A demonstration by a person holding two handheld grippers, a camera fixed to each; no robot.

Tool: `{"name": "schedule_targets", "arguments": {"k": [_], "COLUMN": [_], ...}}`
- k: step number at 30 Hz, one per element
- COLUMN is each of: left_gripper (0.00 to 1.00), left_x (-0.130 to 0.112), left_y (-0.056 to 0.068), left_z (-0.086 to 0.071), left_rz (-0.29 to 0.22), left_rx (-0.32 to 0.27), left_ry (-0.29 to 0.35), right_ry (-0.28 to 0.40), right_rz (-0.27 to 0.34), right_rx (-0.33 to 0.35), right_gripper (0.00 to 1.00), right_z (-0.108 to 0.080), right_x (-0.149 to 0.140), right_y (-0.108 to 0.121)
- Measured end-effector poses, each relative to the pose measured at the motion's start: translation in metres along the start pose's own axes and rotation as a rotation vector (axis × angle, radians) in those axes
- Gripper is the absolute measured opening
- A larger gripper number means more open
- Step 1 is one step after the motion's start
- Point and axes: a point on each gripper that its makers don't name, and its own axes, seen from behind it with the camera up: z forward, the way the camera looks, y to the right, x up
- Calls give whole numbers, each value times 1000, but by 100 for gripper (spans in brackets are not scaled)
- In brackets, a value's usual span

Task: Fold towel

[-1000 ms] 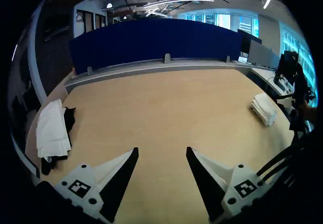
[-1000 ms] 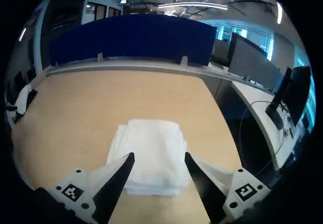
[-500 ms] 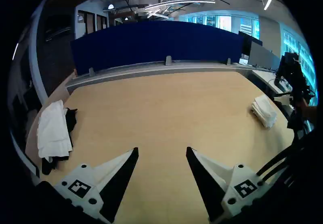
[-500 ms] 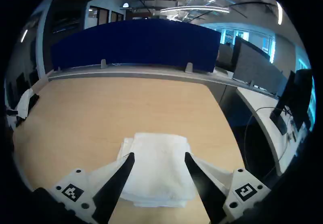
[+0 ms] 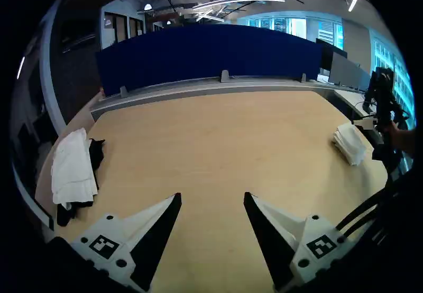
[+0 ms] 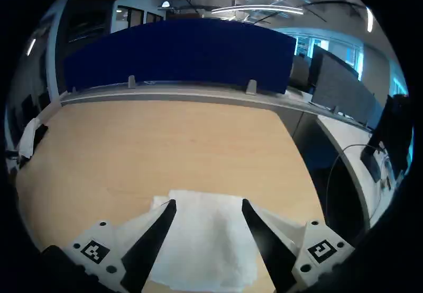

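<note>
A stack of folded white towels (image 6: 203, 240) lies on the wooden table (image 6: 158, 145) right under my right gripper (image 6: 208, 204). That gripper is open, one finger over each side of the stack. In the left gripper view the same stack (image 5: 350, 144) sits near the table's far right edge, with a hand (image 5: 403, 137) holding the right gripper beside it. My left gripper (image 5: 211, 198) is open above bare table (image 5: 222, 145), with nothing between its fingers. A loose white towel (image 5: 73, 168) lies on a dark cloth at the table's left edge.
A blue partition (image 5: 211, 55) and a grey rail (image 5: 211, 89) close off the table's far side. Monitors and cables (image 6: 391, 134) stand on the neighbouring desk to the right. The loose towel pile (image 6: 26, 137) is small at the far left of the right gripper view.
The right gripper has moved forward over the folded stack, which now lies lower and closer between its fingers. The left gripper has barely shifted and stays open.
</note>
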Motion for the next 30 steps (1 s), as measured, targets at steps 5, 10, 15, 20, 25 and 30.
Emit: {"name": "schedule_targets", "arguments": {"k": [5, 10, 15, 20, 25, 30], "left_gripper": [87, 87, 87, 87, 87, 87], "left_x": [-1, -2, -4, -4, -2, 0], "left_y": [-1, -1, -2, -2, -1, -1], "left_z": [1, 2, 3, 3, 3, 3], "left_rz": [-7, -8, -9, -11, -8, -11], "left_rx": [12, 18, 23, 25, 25, 23], "left_ry": [-6, -12, -16, -16, -14, -12], "right_ry": [-25, -66, -114, -139, -152, -141], "right_rz": [-2, 1, 12, 21, 13, 6], "right_rx": [5, 9, 7, 7, 6, 2], "right_gripper": [96, 96, 96, 96, 96, 96], "right_z": [12, 22, 30, 35, 37, 31], "right_x": [-7, -20, -37, -44, -45, -38], "right_y": [1, 4, 9, 11, 11, 11]}}
